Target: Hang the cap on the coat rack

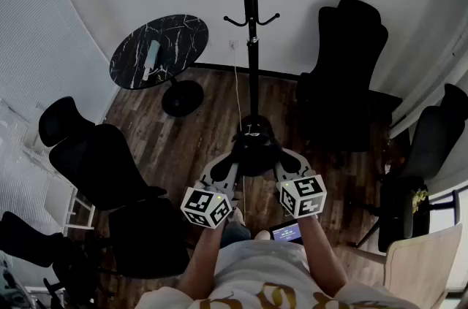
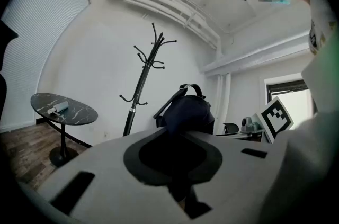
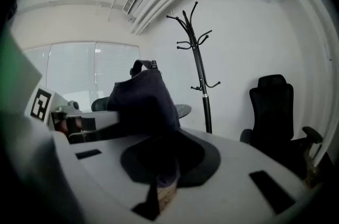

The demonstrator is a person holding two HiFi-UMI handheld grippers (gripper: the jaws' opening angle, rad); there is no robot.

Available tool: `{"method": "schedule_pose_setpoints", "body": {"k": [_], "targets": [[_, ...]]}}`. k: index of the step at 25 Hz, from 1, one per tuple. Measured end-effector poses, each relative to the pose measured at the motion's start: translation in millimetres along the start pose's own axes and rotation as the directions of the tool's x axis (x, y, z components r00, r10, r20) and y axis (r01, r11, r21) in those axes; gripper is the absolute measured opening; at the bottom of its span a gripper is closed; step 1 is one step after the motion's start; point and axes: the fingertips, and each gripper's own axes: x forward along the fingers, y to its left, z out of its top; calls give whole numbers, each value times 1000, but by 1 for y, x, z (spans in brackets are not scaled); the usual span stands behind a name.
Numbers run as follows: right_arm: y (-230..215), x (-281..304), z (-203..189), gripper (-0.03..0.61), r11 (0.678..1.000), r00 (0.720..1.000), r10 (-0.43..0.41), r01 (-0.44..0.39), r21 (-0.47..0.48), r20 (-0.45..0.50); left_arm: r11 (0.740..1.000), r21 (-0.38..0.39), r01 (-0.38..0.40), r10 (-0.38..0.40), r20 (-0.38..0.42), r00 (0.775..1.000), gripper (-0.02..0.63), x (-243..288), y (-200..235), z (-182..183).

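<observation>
A dark navy cap [image 1: 256,145] hangs between my two grippers, in front of the person's chest. My left gripper [image 1: 235,155] is shut on the cap's left edge and my right gripper [image 1: 280,158] is shut on its right edge. In the left gripper view the cap [image 2: 185,110] bulges above the closed jaws, strap on top. In the right gripper view the cap's cloth [image 3: 144,101] is pinched in the jaws. The black coat rack [image 1: 251,37] stands straight ahead by the white wall, its hooks bare; it also shows as the coat rack [image 2: 144,80] and the coat rack [image 3: 197,66].
A round black marble table [image 1: 159,50] stands left of the rack with a small object on it. Black office chairs stand at the right [image 1: 349,74] and at the left [image 1: 95,154]. The floor is dark wood. A phone [image 1: 287,231] shows near the person's waist.
</observation>
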Motion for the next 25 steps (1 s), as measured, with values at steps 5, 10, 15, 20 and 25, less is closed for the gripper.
{"method": "schedule_pose_setpoints", "body": {"k": [5, 10, 15, 20, 25], "targets": [[-3, -1, -6, 26, 1000, 1000, 21, -21, -1, -12, 999, 18, -36, 36, -17, 999, 25, 4, 1, -6], [-3, -2, -6, 26, 1000, 1000, 28, -28, -1, -14, 999, 17, -39, 40, -17, 999, 25, 4, 0, -5], [-4, -6, -2, 28, 996, 998, 56, -56, 65, 9, 999, 17, -35, 35, -21, 999, 25, 5, -4, -3], [-7, -9, -8, 28, 995, 999, 51, -51, 85, -4, 999, 23, -23, 24, -46, 999, 25, 5, -9, -9], [-18, -3, -11, 28, 993, 999, 42, -41, 112, -11, 1000, 20, -8, 10, -67, 998, 25, 20, -5, -11]]}}
